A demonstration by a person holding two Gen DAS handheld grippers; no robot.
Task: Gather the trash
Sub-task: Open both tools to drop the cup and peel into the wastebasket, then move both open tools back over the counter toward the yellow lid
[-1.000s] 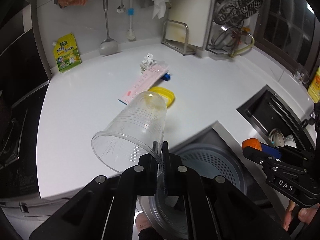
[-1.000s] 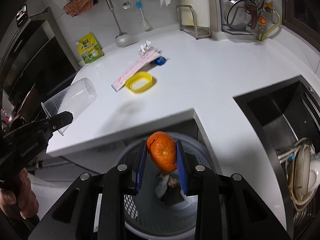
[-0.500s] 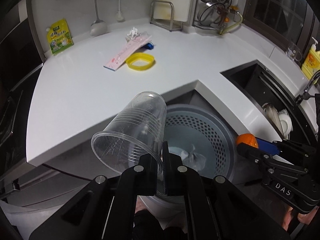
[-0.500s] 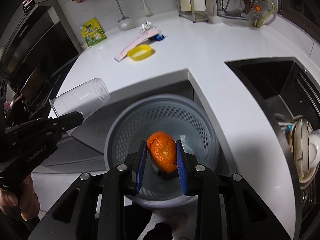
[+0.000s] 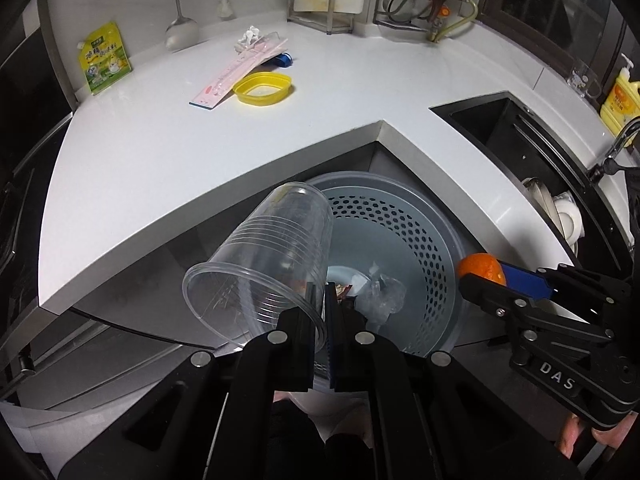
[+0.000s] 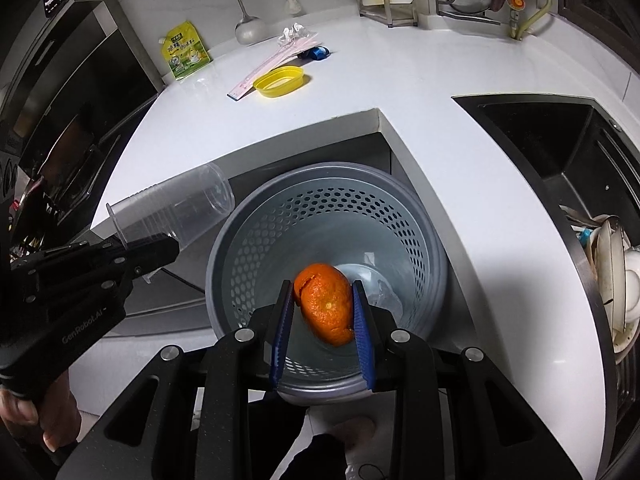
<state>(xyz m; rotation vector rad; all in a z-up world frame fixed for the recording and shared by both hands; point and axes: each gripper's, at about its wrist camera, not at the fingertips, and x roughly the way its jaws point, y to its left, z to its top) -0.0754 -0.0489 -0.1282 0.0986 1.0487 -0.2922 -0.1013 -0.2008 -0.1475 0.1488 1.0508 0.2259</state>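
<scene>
Orange peel and clear cup poised over the bin

Orange peel (image 6: 328,304) pinched between the blue pads of the right hand-held gripper (image 6: 323,312), hanging directly above the open mouth of the grey perforated bin (image 6: 256,240). Clenched tight on the rim of a clear plastic cup (image 5: 272,256): the left hand-held gripper (image 5: 325,320), cup lying tilted, open end toward the camera, base reaching over the bin's near-left edge. Down inside the bin, crumpled clear wrapping (image 5: 380,296) and a few scraps already at the bottom.

Step in hand, by the look of it: the drop. Both items carried to the bin, neither let go yet. Next move likely calls for opening the right jaws so the peel falls straight in, then shifting the cup more squarely over the opening before release, since part of it hangs outside the rim and could bounce off.

Farther off, on the white worktop (image 5: 168,152), more to fetch: a yellow oval lid (image 5: 264,88), a long pink packet (image 5: 236,76) just beside it, something blue (image 5: 285,59) and a crumpled white scrap (image 5: 250,35) behind. Against the back wall, a green-yellow pouch (image 5: 103,62), possibly not trash.
</scene>
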